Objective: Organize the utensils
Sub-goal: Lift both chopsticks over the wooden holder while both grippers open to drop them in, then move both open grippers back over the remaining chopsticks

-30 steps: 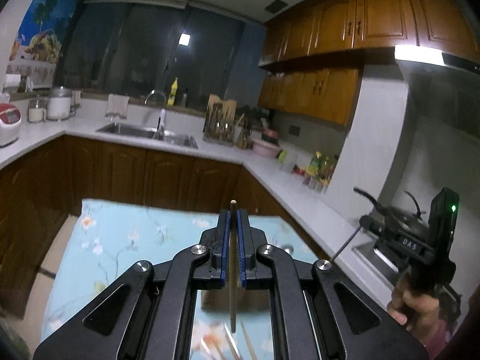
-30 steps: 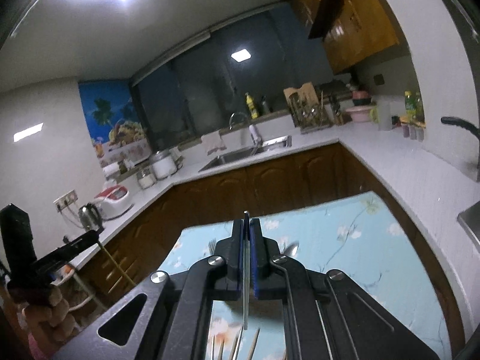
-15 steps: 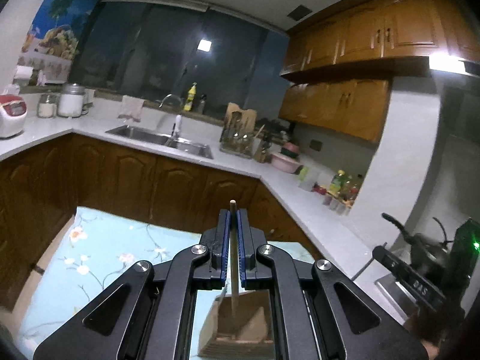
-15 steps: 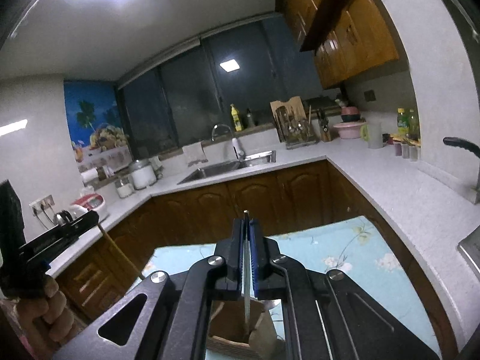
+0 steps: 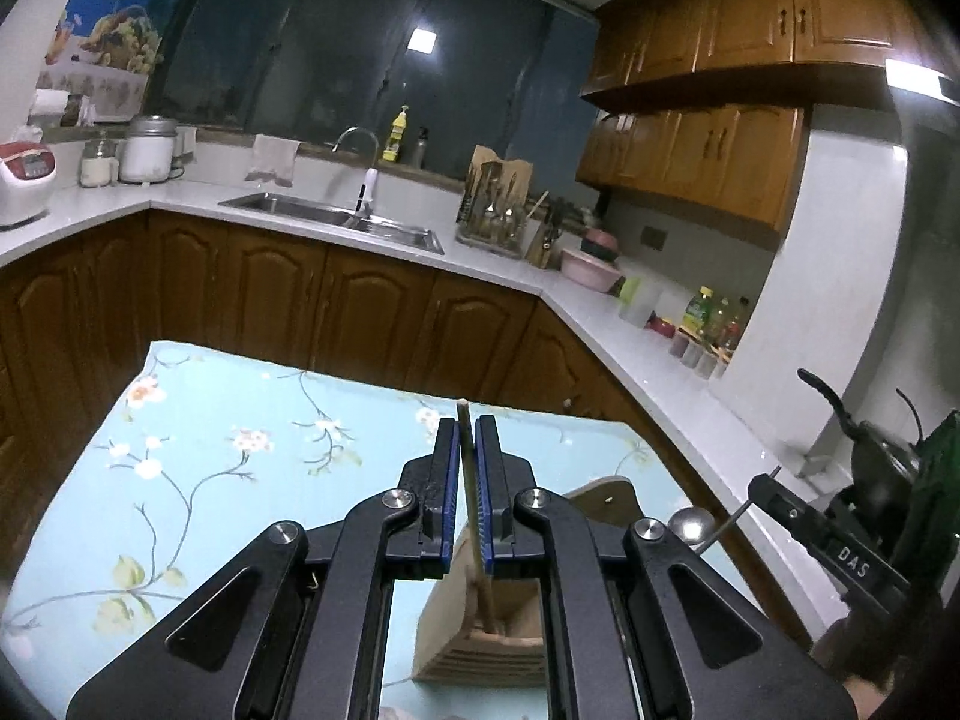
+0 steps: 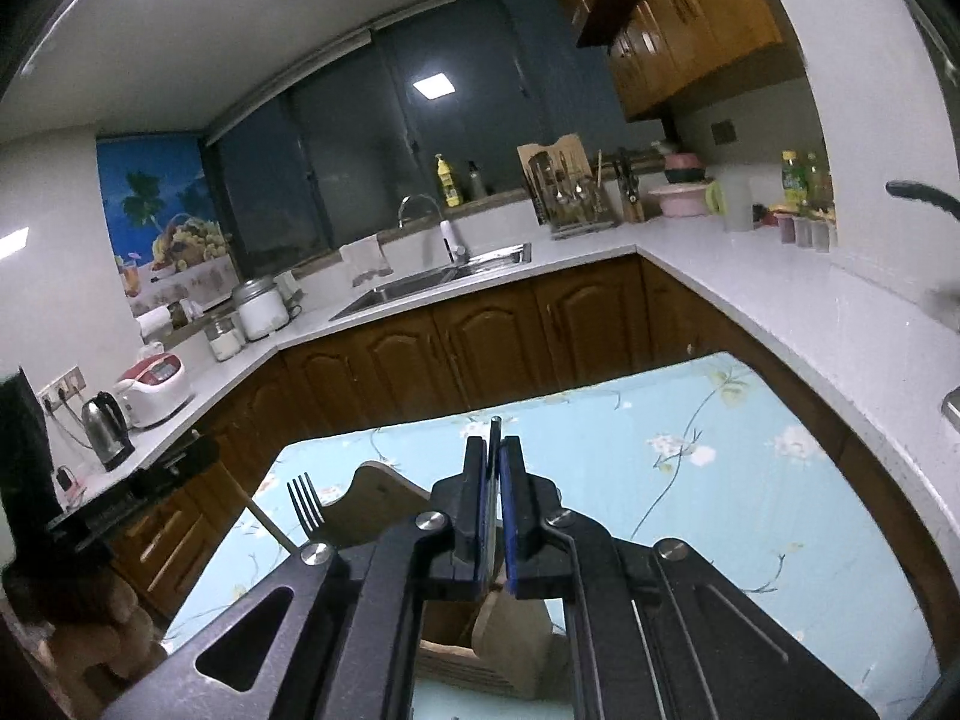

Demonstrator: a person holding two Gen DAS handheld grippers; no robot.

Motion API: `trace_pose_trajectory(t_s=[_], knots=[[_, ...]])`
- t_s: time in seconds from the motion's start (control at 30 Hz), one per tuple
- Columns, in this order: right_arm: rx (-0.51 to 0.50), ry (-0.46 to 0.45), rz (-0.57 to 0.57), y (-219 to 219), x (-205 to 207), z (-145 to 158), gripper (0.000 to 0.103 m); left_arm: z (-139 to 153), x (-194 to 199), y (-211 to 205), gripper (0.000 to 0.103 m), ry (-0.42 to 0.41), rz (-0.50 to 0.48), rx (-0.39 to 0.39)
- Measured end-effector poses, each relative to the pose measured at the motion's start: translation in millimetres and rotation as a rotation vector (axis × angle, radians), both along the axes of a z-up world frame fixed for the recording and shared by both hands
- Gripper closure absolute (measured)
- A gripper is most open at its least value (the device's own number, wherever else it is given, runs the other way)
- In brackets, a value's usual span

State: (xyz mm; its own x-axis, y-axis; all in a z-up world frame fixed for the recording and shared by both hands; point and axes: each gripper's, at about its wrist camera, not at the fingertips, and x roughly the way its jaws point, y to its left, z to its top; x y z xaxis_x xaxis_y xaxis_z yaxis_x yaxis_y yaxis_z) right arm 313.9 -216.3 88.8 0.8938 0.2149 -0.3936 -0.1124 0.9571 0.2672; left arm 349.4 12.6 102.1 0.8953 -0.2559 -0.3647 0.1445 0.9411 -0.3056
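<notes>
My left gripper (image 5: 463, 438) is shut on a wooden chopstick (image 5: 474, 516), held upright with its lower end inside a wooden utensil holder (image 5: 486, 630) on the floral table. My right gripper (image 6: 493, 456) is shut on a thin dark metal utensil handle (image 6: 493, 480), which reaches down into the same wooden holder (image 6: 384, 504). A fork (image 6: 305, 507) stands in the holder, tines up. A spoon (image 5: 691, 523) stands up at the holder's right side. In the left wrist view the right gripper (image 5: 840, 546) shows at the right edge; in the right wrist view the left gripper (image 6: 120, 498) shows at the left.
The table has a light blue floral cloth (image 5: 210, 450). Brown cabinets and a white L-shaped counter (image 5: 492, 270) with a sink (image 5: 336, 219) lie behind. A stove with a black pan (image 5: 870, 450) is at the right.
Both grippers have lowered their utensils into the wooden holder, which has come into view below the jaws. The loose utensils seen on the cloth a second ago are out of view.
</notes>
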Motion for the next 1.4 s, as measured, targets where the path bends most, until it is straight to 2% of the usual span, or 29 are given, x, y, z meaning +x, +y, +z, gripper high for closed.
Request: trace_pose_trajectory(t_s=[0.1,0.4,0.53,0.57,0.6,0.63,0.67,0.73,0.8,0.83,0.9,0.97,1.13,1.4], knots=[[0.020,0.032,0.002,-6,5,-3,0.098,1,1,-2,0.098,0.005,-0.004,0.008],[0.028,0.049,0.000,-11,5,-6,0.097,5,3,-3,0.098,0.021,-0.009,0.029],[0.039,0.057,0.008,-11,8,-7,0.093,7,4,-3,0.096,0.039,-0.012,0.024],[0.040,0.058,0.005,-11,7,-7,0.091,7,3,-2,0.094,0.046,-0.011,0.022],[0.042,0.057,0.005,-12,5,-6,0.090,8,2,-1,0.087,0.052,-0.007,0.015],[0.052,0.052,0.007,-13,3,-4,0.083,8,1,1,0.077,0.058,-0.002,0.009],[0.061,0.046,0.009,-15,0,-2,0.065,9,-3,3,0.059,0.059,0.010,-0.003],[0.076,0.015,0.004,-18,-9,3,0.044,12,-13,9,0.056,0.039,0.033,-0.021],[0.089,-0.023,-0.008,-23,-22,9,0.035,15,-25,14,0.043,0.036,0.029,-0.037],[0.098,-0.033,-0.007,-25,-26,12,0.029,16,-31,17,0.040,0.030,0.034,-0.041],[0.116,-0.056,-0.007,-31,-41,16,0.024,17,-45,21,0.032,0.020,0.047,-0.039],[0.129,-0.072,-0.008,-34,-54,17,0.010,16,-60,27,0.025,0.020,0.064,-0.040],[0.133,-0.087,-0.016,-40,-92,14,0.005,1,-100,41,0.019,0.055,0.107,-0.066],[0.072,-0.046,-0.034,-42,-145,-12,0.004,-44,-153,46,0.018,0.160,0.102,-0.086]])
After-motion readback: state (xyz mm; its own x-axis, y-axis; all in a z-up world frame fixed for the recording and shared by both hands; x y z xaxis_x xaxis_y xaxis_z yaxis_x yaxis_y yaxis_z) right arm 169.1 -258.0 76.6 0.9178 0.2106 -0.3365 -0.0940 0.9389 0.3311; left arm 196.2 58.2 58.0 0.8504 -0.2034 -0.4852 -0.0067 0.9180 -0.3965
